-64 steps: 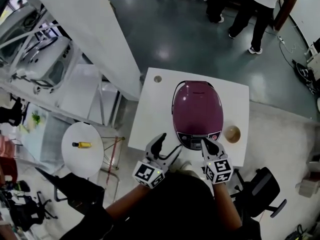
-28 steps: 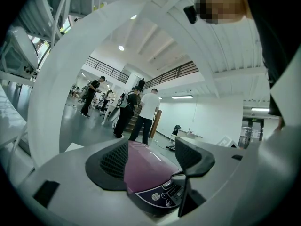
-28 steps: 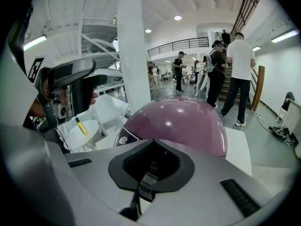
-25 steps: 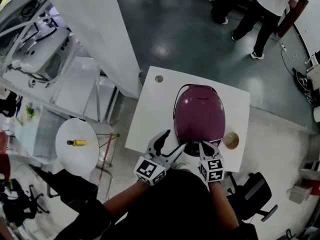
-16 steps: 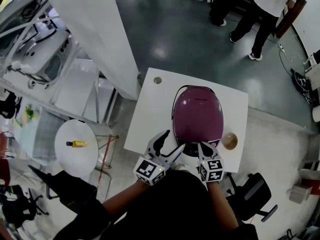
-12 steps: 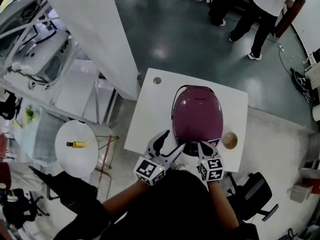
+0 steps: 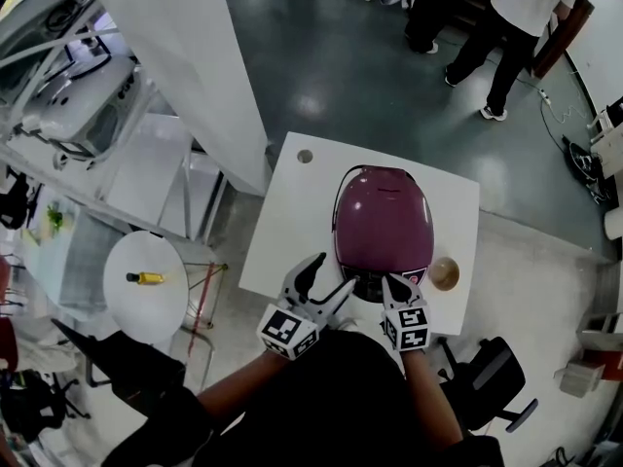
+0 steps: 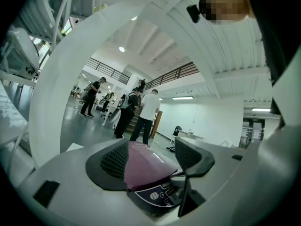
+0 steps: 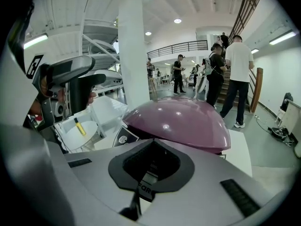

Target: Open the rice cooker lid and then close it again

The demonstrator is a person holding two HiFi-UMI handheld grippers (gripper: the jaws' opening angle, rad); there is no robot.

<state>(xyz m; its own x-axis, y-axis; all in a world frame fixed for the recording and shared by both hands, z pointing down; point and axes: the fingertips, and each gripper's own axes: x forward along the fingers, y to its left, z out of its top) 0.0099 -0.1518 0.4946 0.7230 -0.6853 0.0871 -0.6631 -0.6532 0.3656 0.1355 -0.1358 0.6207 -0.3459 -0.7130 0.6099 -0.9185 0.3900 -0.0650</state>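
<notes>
The purple rice cooker (image 7: 383,224) stands on the white table (image 7: 292,212) with its lid down. My right gripper (image 7: 394,283) is shut with nothing in it, its tips at the cooker's dark front panel; whether they touch it I cannot tell. In the right gripper view the closed gripper (image 9: 150,167) sits just below the glossy lid (image 9: 181,119). My left gripper (image 7: 331,272) is open at the cooker's front left, apart from it. In the left gripper view the lid (image 8: 141,160) and the control panel (image 8: 157,195) show between its spread fingers (image 8: 112,163).
A small round bowl (image 7: 444,273) sits on the table right of the cooker. A round side table (image 7: 146,300) with a yellow object (image 7: 139,278) stands to the left. A black chair (image 7: 492,377) is at the lower right. A white pillar (image 7: 185,56) rises left of the table, and people (image 7: 511,27) stand far behind.
Both grippers keep their places at the cooker's front and the lid stays down. Only the head camera has drifted a little.
</notes>
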